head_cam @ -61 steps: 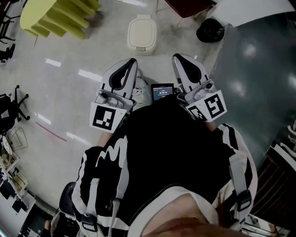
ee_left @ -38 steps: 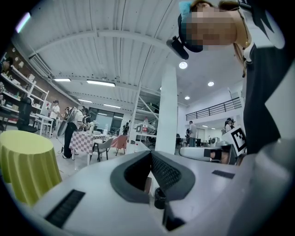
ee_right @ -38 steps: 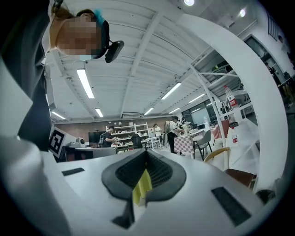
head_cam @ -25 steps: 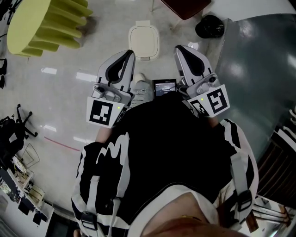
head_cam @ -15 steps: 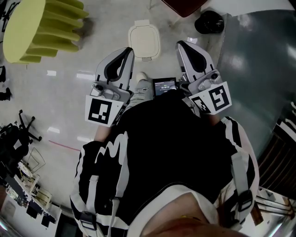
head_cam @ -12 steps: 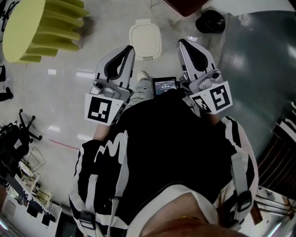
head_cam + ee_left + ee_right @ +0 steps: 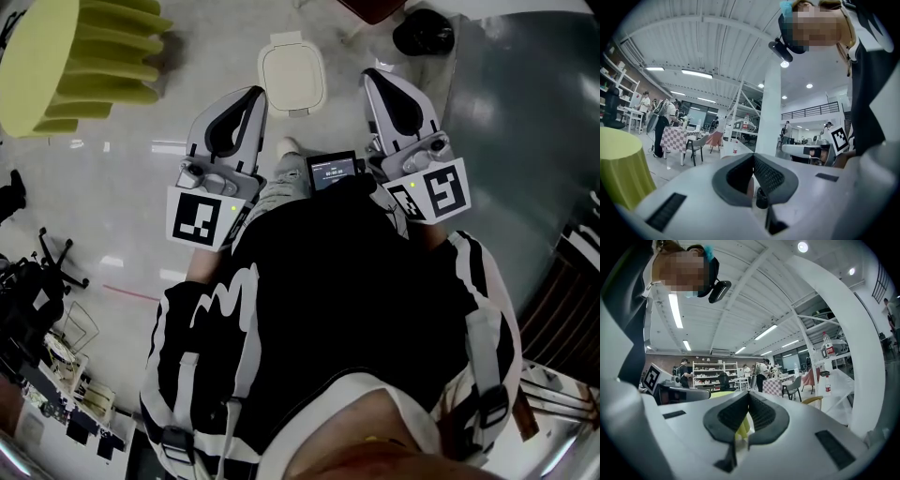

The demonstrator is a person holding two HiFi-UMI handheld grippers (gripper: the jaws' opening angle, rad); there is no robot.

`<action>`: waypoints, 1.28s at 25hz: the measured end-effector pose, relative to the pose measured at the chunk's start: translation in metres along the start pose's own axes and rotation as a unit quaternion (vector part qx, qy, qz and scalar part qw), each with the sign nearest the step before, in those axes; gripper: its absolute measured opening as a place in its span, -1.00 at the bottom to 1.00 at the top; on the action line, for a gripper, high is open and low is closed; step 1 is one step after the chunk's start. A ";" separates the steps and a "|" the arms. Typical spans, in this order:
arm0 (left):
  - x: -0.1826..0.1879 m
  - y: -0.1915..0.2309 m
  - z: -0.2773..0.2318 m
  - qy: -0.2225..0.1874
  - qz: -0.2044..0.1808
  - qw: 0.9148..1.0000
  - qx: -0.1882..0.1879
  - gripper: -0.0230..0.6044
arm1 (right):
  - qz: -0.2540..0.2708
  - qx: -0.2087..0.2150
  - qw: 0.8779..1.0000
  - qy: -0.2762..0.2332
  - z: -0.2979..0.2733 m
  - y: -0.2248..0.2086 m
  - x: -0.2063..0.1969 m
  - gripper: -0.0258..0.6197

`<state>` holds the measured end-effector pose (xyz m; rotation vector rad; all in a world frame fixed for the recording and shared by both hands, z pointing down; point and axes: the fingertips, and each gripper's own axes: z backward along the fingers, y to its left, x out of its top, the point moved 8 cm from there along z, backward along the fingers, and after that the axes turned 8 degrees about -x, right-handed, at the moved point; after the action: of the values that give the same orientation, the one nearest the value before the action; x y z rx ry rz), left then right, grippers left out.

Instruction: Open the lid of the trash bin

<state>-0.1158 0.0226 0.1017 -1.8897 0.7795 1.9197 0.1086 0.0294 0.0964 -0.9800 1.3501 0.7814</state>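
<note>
A cream trash bin (image 7: 292,73) with rounded corners stands on the pale floor ahead of me, its lid down. My left gripper (image 7: 251,95) is held at chest height, shut and holding nothing, its tip just left of and short of the bin. My right gripper (image 7: 376,78) is likewise shut and holding nothing, right of the bin. In the left gripper view the jaws (image 7: 753,156) meet and point up toward the ceiling. In the right gripper view the jaws (image 7: 749,394) also meet. The bin shows in neither gripper view.
A yellow-green ribbed round seat (image 7: 75,52) sits at the far left, and a black bag (image 7: 422,33) lies right of the bin. A dark grey floor area (image 7: 525,141) spreads to the right. A small screen (image 7: 333,172) hangs at my chest, with a shoe (image 7: 286,150) below the bin.
The person has stepped closer to the bin, which now lies between the two gripper tips. Both grippers keep the same shut pose at the chest.
</note>
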 end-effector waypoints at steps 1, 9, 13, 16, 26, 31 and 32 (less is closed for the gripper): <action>0.000 -0.001 0.000 -0.001 0.002 1.000 0.002 -0.90 | 0.001 -0.001 1.000 0.004 0.001 -0.002 -0.001 -0.89; -0.006 -0.012 -0.001 -0.004 0.010 1.000 0.024 -0.90 | 0.001 0.013 1.000 0.025 0.007 -0.013 -0.009 -0.89; -0.008 -0.008 -0.004 -0.004 0.014 0.999 0.035 -0.90 | 0.001 0.028 0.999 0.037 0.000 -0.016 -0.014 -0.89; -0.012 -0.008 -0.007 -0.005 0.017 0.999 0.045 -0.90 | -0.002 0.039 0.998 0.046 -0.002 -0.020 -0.021 -0.89; -0.038 -0.008 -0.010 0.003 0.031 0.997 0.072 -0.90 | 0.004 0.076 0.994 0.075 -0.010 -0.030 -0.053 -0.89; -0.056 -0.003 -0.007 0.008 0.038 0.996 0.084 -0.90 | 0.007 0.092 0.992 0.086 -0.019 -0.031 -0.078 -0.89; -0.059 -0.004 -0.006 0.009 0.039 0.995 0.088 -0.90 | 0.008 0.096 0.991 0.089 -0.020 -0.031 -0.082 -0.89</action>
<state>-0.1050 0.0296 0.1595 -1.7970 1.0063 1.8161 0.1213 0.0054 0.1822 -0.9032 1.5585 0.5725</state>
